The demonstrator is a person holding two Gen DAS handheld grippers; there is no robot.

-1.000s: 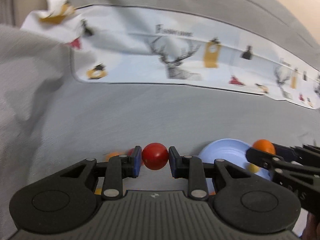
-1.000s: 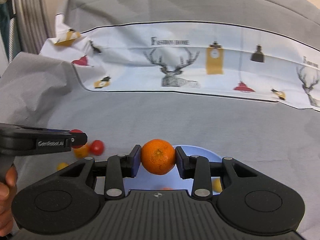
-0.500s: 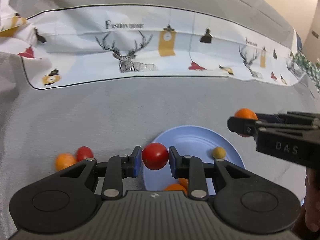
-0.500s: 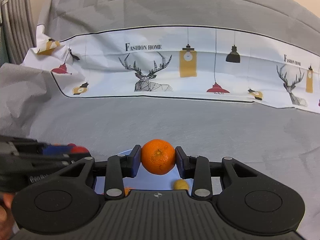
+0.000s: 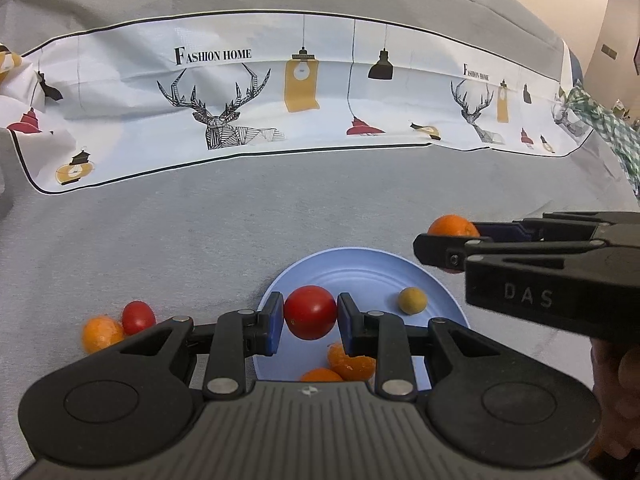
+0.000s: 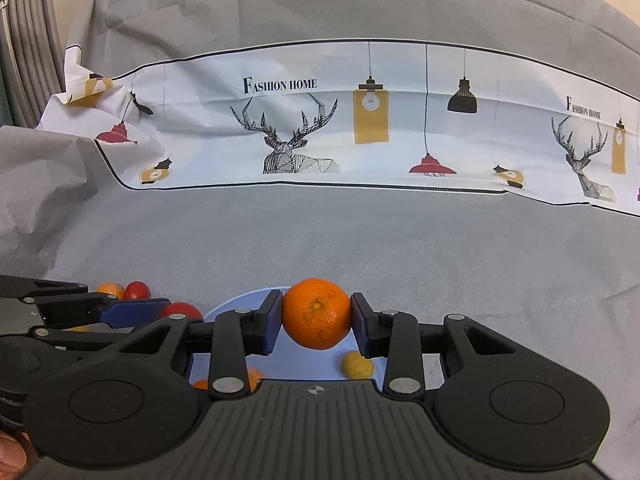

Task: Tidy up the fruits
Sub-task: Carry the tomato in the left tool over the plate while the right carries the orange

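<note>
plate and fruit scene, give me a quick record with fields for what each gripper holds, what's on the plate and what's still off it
left gripper: shut on red tomato, over the plate
right gripper: shut on orange, over the plate
blue plate: holds a small yellow fruit and two orange fruits
off the plate: loose orange fruit and loose red tomato, touching, on the grey cloth

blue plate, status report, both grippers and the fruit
Left gripper shut on red tomato. Right gripper shut on orange. Both over blue plate. Nothing in the way.
</note>
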